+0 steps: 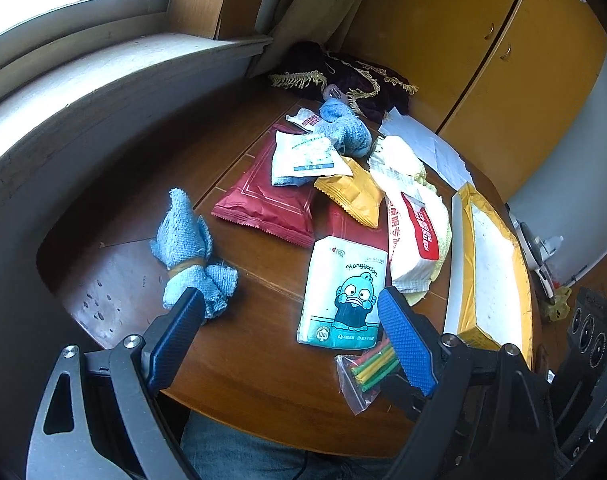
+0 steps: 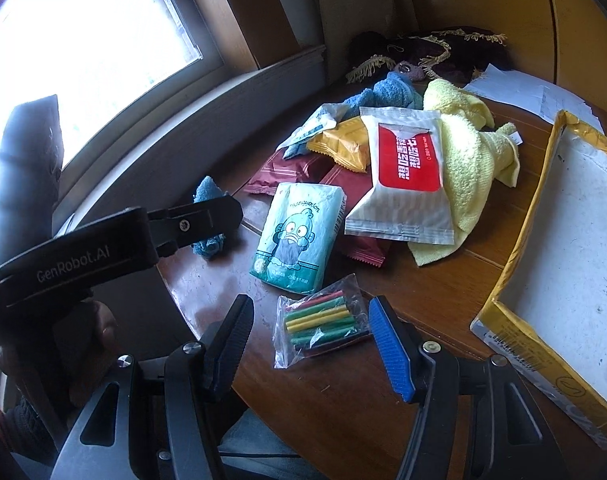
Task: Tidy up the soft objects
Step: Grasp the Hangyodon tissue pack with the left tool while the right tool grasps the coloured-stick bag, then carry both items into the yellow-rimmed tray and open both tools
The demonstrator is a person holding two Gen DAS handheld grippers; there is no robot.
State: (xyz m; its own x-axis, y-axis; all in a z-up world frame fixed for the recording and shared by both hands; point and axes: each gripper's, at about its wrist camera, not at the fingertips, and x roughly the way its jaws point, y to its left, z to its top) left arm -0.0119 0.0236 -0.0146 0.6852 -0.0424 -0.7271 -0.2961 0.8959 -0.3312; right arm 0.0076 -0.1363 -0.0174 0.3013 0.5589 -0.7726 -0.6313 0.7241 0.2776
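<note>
While both grippers hang spread and empty, soft things lie scattered on the table [image 1: 263, 392].
The blue cloth [image 1: 191, 248] sits just past the left gripper [image 1: 289, 316]; the bag of tubes [image 2: 323, 320] lies between the right gripper [image 2: 309, 328] fingers.

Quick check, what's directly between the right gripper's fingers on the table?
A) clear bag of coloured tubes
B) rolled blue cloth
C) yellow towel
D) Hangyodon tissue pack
A: in the right wrist view the clear bag of coloured tubes lies on the table between the open fingers of the right gripper; nothing is gripped yet.
</note>
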